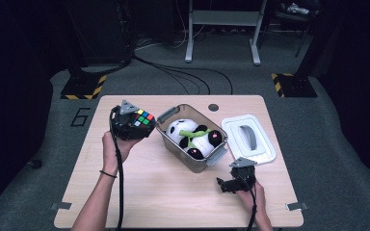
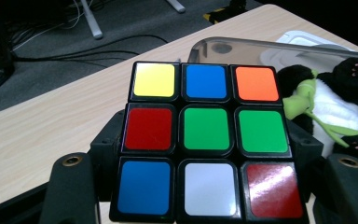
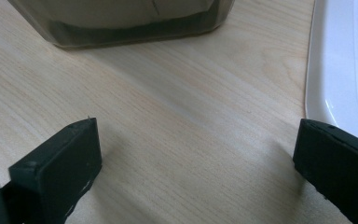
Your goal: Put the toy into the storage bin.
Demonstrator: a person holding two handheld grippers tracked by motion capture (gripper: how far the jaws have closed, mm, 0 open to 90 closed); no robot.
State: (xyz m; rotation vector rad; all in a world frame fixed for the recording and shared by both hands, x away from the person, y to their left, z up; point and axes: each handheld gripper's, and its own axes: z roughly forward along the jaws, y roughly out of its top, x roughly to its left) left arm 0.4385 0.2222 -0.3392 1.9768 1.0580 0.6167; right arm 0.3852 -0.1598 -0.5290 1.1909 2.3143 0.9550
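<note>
**So, puzzle cube clamped and up off the table**

Basically the puzzle cube (image 1: 143,118) sits between the jaws of the left gripper (image 1: 134,126), both black jaws pressed against its sides, about half open around it. It's held above the left part of the wooden table (image 1: 139,192), just beside the clear plastic bin (image 1: 202,161). Inside that bin lies a panda plush (image 1: 195,137) with a green ribbon. The white lid (image 1: 248,138) lies flat to the right of the bin. The right gripper (image 1: 226,185) rests low near the table's front edge, jaws spread wide with nothing between them but bare wood
</note>
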